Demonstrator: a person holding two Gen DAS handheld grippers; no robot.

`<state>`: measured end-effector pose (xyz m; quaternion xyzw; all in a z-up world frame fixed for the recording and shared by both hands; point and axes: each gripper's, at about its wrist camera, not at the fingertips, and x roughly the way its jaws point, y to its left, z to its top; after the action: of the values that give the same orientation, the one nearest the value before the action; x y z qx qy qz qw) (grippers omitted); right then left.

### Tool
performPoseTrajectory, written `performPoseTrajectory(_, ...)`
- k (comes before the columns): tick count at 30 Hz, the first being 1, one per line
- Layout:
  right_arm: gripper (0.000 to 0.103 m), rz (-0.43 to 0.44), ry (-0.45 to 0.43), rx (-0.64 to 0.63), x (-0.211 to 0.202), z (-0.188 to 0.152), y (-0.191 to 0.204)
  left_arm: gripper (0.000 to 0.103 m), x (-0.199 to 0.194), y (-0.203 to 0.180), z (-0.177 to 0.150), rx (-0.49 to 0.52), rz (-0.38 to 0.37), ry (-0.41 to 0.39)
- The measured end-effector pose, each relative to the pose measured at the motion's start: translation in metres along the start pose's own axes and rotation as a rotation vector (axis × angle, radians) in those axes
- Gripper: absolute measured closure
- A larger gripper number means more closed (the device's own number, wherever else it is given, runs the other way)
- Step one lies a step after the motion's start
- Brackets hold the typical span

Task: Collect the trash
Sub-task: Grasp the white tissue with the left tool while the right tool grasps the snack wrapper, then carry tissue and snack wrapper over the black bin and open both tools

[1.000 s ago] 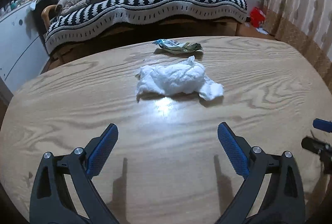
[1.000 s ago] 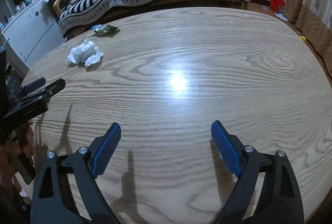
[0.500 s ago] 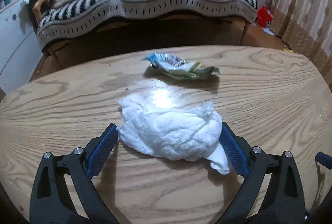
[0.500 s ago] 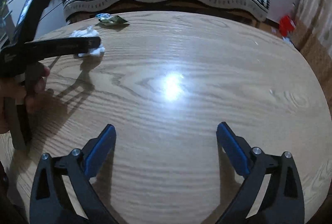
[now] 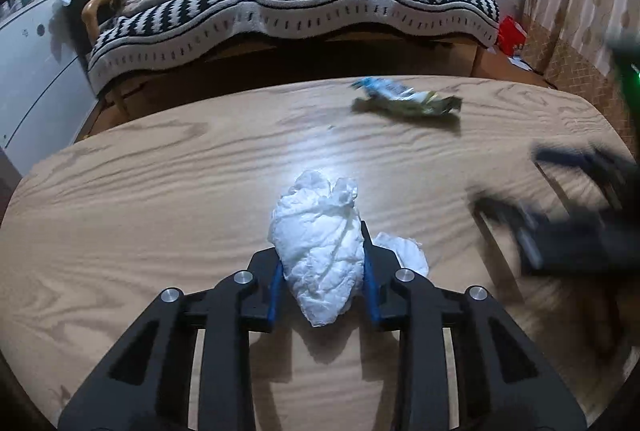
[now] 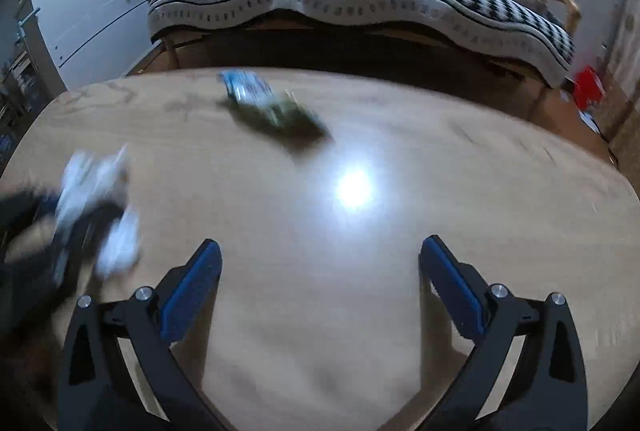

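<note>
My left gripper [image 5: 320,271] is shut on a crumpled white tissue [image 5: 320,239], which bulges up between the blue pads on the wooden table [image 5: 160,191]. A blue and green snack wrapper [image 5: 404,101] lies flat near the table's far edge. My right gripper [image 6: 320,283] is open and empty over the table; the wrapper [image 6: 268,103] lies ahead of it to the left. In the right wrist view the tissue [image 6: 96,199] and the left gripper show blurred at the left. The right gripper [image 5: 560,207] shows blurred at the right in the left wrist view.
A sofa with a black and white striped cover [image 5: 288,3] stands beyond the table. A white cabinet [image 5: 36,71] is at the left. A red object [image 5: 512,35] sits on the floor at the right, by a curtain.
My left gripper has closed on the tissue, squeezing it narrow. My right gripper has swung left and forward toward the wrapper and now shows in the left wrist view.
</note>
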<state>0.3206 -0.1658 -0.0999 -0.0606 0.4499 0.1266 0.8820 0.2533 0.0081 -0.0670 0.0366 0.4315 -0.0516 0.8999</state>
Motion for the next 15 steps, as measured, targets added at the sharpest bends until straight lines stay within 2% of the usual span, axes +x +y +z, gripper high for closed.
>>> performPoseTrajectory(5, 0.006, 0.006, -0.001, -0.012, 0.038, 0.053, 0.011, 0.073, -0.007, 0.015, -0.008, -0.018, -0.003, 0.001)
performPoseTrajectory(9, 0.01, 0.011, -0.005, -0.022, 0.048, 0.068, 0.017, 0.073, -0.008, 0.017, -0.009, -0.016, -0.002, 0.0)
performPoseTrajectory(10, 0.018, 0.015, -0.015, -0.025, 0.048, 0.069, 0.019, 0.073, -0.008, 0.017, -0.01, -0.015, -0.001, 0.0)
performPoseTrajectory(13, 0.07, 0.012, -0.055, -0.013, 0.04, 0.067, 0.02, 0.074, -0.009, 0.019, -0.01, -0.021, -0.006, -0.002)
performPoseTrajectory(15, 0.074, 0.004, -0.053, 0.003, 0.036, 0.063, 0.022, 0.075, -0.01, 0.017, -0.009, -0.02, 0.01, 0.002)
